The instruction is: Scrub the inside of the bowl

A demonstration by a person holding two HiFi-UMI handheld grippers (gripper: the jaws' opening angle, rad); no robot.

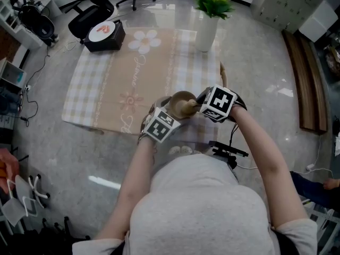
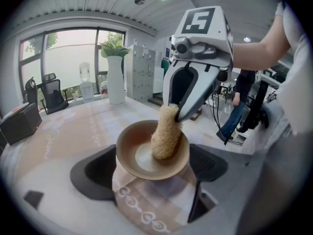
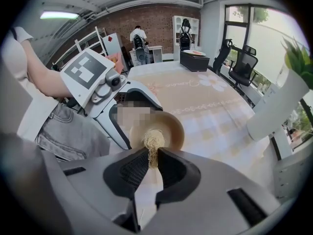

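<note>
Person's grey shirt [image 1: 196,206] fills bottom of head view, both forearms reaching forward. White glossy table [image 2: 44,180] ahead, beige checked tablecloth [image 1: 117,84] with flower print across most of it. Black office chair [image 1: 95,9] past the far side. Tall white vase [image 1: 206,32] with green plant upright at the far right edge of the cloth. Black box [image 1: 104,35] with a white round top at the far left corner of the cloth, well apart from the vase. Left gripper [image 1: 166,113] and right gripper [image 1: 197,106] meet over the near edge of the cloth, just in front of the person. Left gripper jaws are set at medium width with a pad against each side of the tan bowl [image 2: 142,165], holding it, mouth facing up and slightly tilted; the cloth's heart-pattern border shows beneath it. Cannot tell if the bowl rests on the table or is lifted. Right gripper jaws are narrow, pinched on the top end of a straw-coloured loofah scrubber [image 2: 165,133]. The scrubber angles down into the bowl, its lower end pressed on the inner bottom, right of centre. Right gripper view: fibres of the scrubber poke up between the pads, bowl rim just beyond.
</note>
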